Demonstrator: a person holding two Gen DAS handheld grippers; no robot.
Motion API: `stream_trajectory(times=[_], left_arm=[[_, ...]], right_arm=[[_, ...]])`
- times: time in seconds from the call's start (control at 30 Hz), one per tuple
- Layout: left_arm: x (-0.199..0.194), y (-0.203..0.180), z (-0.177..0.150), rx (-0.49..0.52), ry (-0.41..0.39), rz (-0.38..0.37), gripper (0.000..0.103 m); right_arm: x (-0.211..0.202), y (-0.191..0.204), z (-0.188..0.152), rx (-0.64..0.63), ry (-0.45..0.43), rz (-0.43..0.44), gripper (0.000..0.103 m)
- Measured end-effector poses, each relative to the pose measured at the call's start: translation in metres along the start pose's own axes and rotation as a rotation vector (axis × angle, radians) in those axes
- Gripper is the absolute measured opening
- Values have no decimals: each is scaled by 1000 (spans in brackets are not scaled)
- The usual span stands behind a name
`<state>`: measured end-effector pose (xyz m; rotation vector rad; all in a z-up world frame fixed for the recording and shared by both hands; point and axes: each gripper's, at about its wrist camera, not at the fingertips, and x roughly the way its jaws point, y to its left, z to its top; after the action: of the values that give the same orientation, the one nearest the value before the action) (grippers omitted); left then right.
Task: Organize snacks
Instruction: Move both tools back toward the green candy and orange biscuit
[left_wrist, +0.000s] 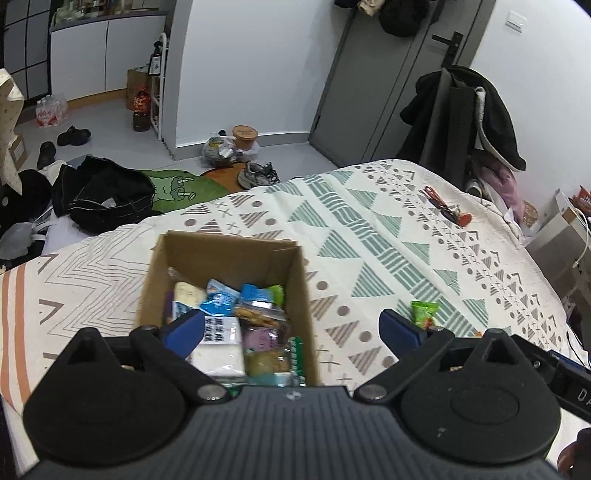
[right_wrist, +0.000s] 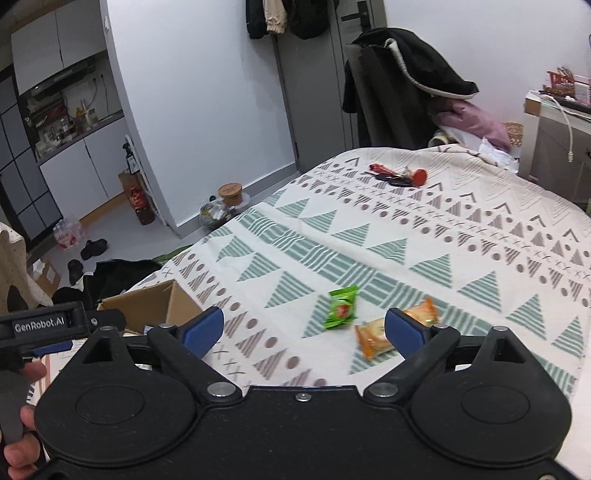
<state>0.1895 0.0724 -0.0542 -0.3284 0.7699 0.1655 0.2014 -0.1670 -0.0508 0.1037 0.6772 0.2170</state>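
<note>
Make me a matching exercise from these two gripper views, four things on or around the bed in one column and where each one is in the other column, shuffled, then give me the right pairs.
Things:
1. cardboard box
2. green snack packet
3. bunch of keys
4. black jacket

Places:
A. draped over the chair beyond the bed
B. far end of the bedspread, near the chair
C. on the bed under the left gripper, filled with snacks
D. loose on the bedspread between the fingers of the right gripper, beside an orange packet

Pairs: 1-C, 2-D, 3-B, 4-A
</note>
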Motion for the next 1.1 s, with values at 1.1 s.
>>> stream_trajectory(times=[1.1], left_arm=[[45, -106, -30, 99, 49, 3, 102]], right_arm=[[28, -129, -32, 177, 53, 3, 92]])
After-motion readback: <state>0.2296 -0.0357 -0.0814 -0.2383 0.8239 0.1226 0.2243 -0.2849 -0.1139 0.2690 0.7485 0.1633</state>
